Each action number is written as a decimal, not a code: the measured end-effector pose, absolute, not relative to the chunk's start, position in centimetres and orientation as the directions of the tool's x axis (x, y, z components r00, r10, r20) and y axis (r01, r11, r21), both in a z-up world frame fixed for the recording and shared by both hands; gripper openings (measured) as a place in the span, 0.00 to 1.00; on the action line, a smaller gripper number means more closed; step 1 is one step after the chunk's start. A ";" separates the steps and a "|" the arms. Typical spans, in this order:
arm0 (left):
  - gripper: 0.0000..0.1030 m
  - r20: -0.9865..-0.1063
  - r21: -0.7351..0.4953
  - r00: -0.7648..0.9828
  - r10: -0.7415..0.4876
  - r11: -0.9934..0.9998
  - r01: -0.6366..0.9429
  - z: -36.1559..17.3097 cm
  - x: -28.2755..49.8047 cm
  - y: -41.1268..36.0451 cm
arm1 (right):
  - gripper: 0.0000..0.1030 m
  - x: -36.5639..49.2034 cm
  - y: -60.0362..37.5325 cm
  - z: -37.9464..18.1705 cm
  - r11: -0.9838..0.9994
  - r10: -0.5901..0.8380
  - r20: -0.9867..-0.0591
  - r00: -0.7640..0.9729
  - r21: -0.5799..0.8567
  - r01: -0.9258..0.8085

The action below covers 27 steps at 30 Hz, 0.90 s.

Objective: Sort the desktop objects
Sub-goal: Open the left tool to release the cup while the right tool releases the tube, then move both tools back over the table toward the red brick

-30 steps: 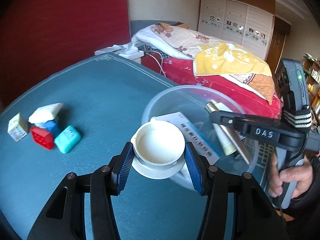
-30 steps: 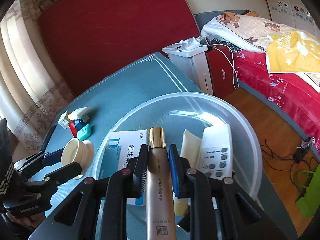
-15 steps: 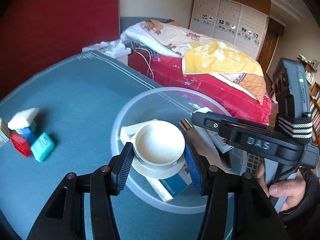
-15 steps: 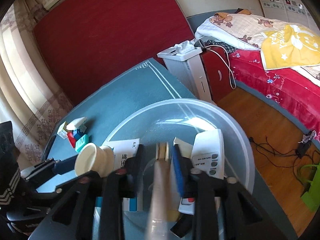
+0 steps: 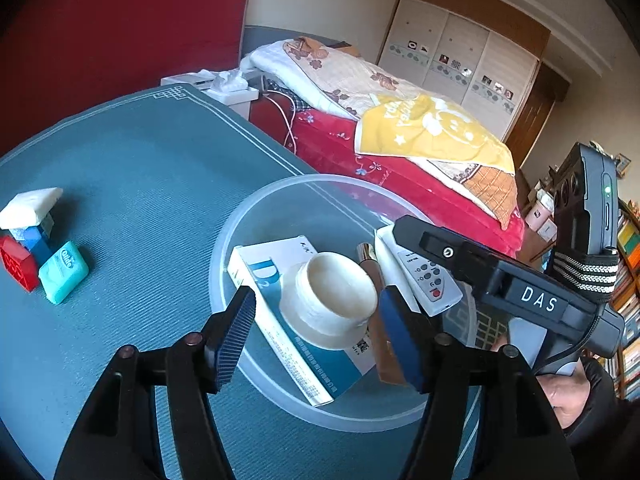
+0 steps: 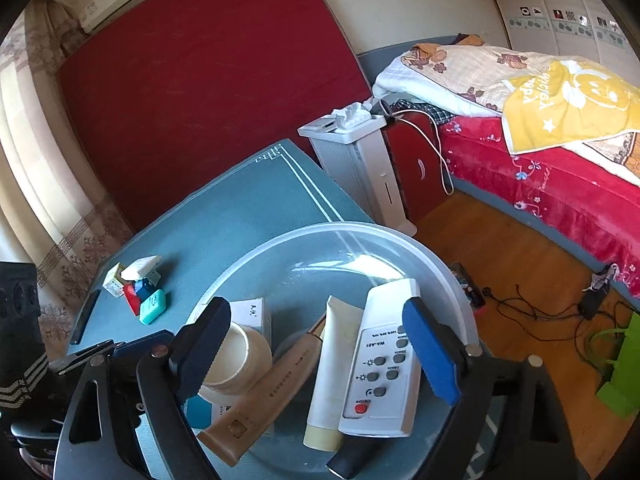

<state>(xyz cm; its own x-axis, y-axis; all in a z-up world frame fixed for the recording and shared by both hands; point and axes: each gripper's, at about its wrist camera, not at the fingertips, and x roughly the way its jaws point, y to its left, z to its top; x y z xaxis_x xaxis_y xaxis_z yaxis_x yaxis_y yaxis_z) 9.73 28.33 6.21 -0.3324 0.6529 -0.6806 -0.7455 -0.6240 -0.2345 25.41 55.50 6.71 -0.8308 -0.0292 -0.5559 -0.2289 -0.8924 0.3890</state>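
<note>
While both tools hang over the clear plastic basin [image 5: 256, 216] on the teal tabletop [image 5: 132, 168], their jaws are opening. In the left wrist view, the left tool [image 5: 316, 332] sits at the lower centre of the frame with its blue pads spread to either side of a cream cup [image 5: 332, 292], which lies tilted on a white-and-blue box [image 5: 280, 320] inside the basin; neither pad presses on it. The right tool [image 6: 320, 356] fills the lower half of the right wrist view, its jaws wide and gripping nothing. Below them in the basin lie a tan tube [image 6: 272, 392] with a gold cap, a pale cream tube [image 6: 332, 372] and a white remote control [image 6: 384, 368] with a red button, side by side. At the left edge of the left wrist view, well apart from the basin, a small cluster rests on the tabletop: a turquoise case [image 5: 64, 272], a red block [image 5: 16, 262], a blue block [image 5: 34, 240] and a white packet [image 5: 30, 207] on top. A bed with a yellow towel [image 5: 432, 132] stands beyond, in the upper right.
</note>
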 end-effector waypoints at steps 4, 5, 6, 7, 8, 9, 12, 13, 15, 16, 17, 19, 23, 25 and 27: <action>0.66 -0.683 -0.223 -0.352 0.641 -0.641 -0.735 6.2 9.7 28.0 | 0.91 25.5 55.5 6.8 -0.891 -0.020 -0.555 -0.832 0.387 -0.237; 0.66 -0.685 -0.208 -0.364 0.631 -0.649 -0.732 6.1 9.7 28.0 | 0.91 25.6 55.5 6.8 -0.892 -0.019 -0.555 -0.832 0.386 -0.237; 0.66 -0.688 -0.194 -0.375 0.622 -0.655 -0.730 6.1 9.8 28.0 | 0.92 25.6 55.4 6.8 -0.892 -0.018 -0.555 -0.831 0.384 -0.237; 0.66 -0.689 -0.188 -0.379 0.618 -0.657 -0.730 6.0 9.8 27.9 | 0.93 25.6 55.4 6.8 -0.893 -0.018 -0.556 -0.831 0.383 -0.236; 0.66 -0.690 -0.185 -0.381 0.616 -0.659 -0.729 6.0 9.8 27.9 | 0.93 25.5 55.4 6.8 -0.894 -0.019 -0.556 -0.831 0.382 -0.235; 0.66 -0.690 -0.188 -0.380 0.616 -0.659 -0.728 6.0 9.8 27.9 | 0.93 25.5 55.3 6.8 -0.895 -0.020 -0.556 -0.831 0.380 -0.233; 0.66 -0.688 -0.197 -0.380 0.618 -0.663 -0.722 6.0 9.6 27.5 | 0.94 25.5 55.1 6.8 -0.898 -0.024 -0.558 -0.830 0.377 -0.228; 0.66 -0.687 -0.197 -0.383 0.617 -0.666 -0.719 6.0 9.5 27.4 | 0.94 25.5 55.0 6.9 -0.899 -0.024 -0.558 -0.830 0.376 -0.226; 0.66 -0.685 -0.198 -0.390 0.615 -0.673 -0.713 6.1 9.4 27.1 | 0.94 25.5 54.8 6.9 -0.900 -0.026 -0.558 -0.829 0.374 -0.224; 0.66 -0.685 -0.200 -0.393 0.614 -0.677 -0.708 6.0 9.2 26.9 | 0.94 25.5 54.7 6.9 -0.900 -0.025 -0.559 -0.829 0.373 -0.224; 0.66 -0.685 -0.202 -0.395 0.613 -0.680 -0.705 6.0 9.1 26.8 | 0.94 25.5 54.6 7.0 -0.901 -0.026 -0.559 -0.828 0.372 -0.223; 0.66 -0.684 -0.206 -0.400 0.610 -0.688 -0.695 6.0 8.9 26.4 | 0.94 25.5 54.3 7.0 -0.903 -0.028 -0.561 -0.828 0.369 -0.219; 0.66 -0.684 -0.212 -0.409 0.604 -0.701 -0.680 5.8 8.4 25.7 | 0.94 25.3 53.6 7.1 -0.909 -0.034 -0.563 -0.826 0.361 -0.208; 0.66 -0.684 -0.213 -0.414 0.601 -0.707 -0.674 5.8 8.2 25.5 | 0.94 25.3 53.2 7.2 -0.912 -0.037 -0.563 -0.826 0.357 -0.203; 0.66 -0.684 -0.213 -0.420 0.597 -0.713 -0.668 5.7 8.0 25.1 | 0.94 25.3 52.7 7.3 -0.916 -0.039 -0.562 -0.826 0.350 -0.195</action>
